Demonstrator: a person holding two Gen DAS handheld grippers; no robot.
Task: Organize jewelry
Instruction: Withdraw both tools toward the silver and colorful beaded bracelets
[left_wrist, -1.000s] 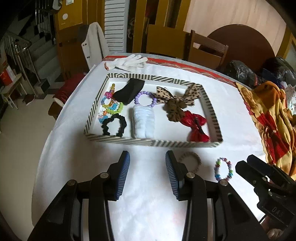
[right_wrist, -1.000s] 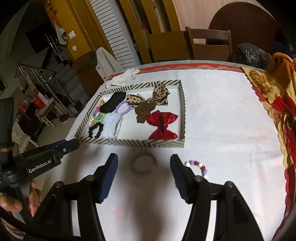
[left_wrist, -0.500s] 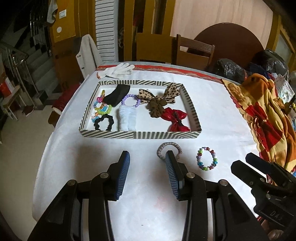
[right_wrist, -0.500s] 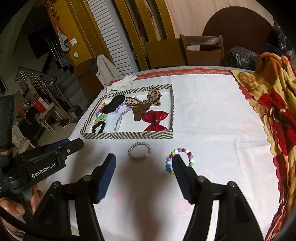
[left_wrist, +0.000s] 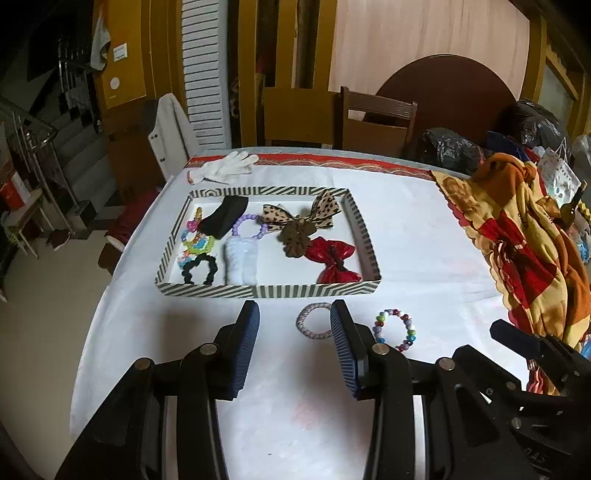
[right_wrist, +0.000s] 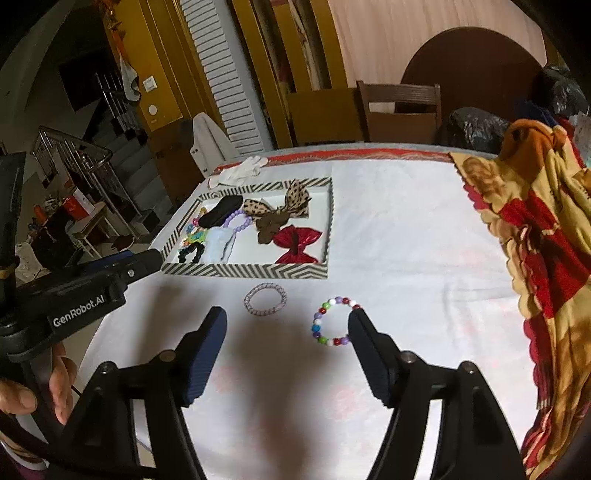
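Note:
A striped shallow tray (left_wrist: 266, 291) (right_wrist: 243, 271) on the white tablecloth holds bows, scrunchies and bead bracelets. In front of it lie a pale woven bracelet (left_wrist: 312, 325) (right_wrist: 265, 298) and a multicoloured bead bracelet (left_wrist: 395, 328) (right_wrist: 334, 320). My left gripper (left_wrist: 293, 343) is open and empty above the cloth, with its right finger overlapping the woven bracelet in the picture. My right gripper (right_wrist: 286, 350) hangs nearer than both bracelets, its jaws opening with nothing between them. Its right finger overlaps the bead bracelet's edge. The right gripper's body shows at the left wrist view's lower right.
A white glove (left_wrist: 225, 170) lies beyond the tray. An orange and red patterned cloth (left_wrist: 517, 236) (right_wrist: 546, 236) is heaped along the table's right edge. Wooden chairs (left_wrist: 373, 122) stand behind the table. A hand (right_wrist: 55, 387) holds the left gripper's handle at left.
Both grippers have pulled back and risen, so the tray looks smaller and both bracelets sit farther out. The right gripper's fingers have spread wider. Nothing on the table has moved.

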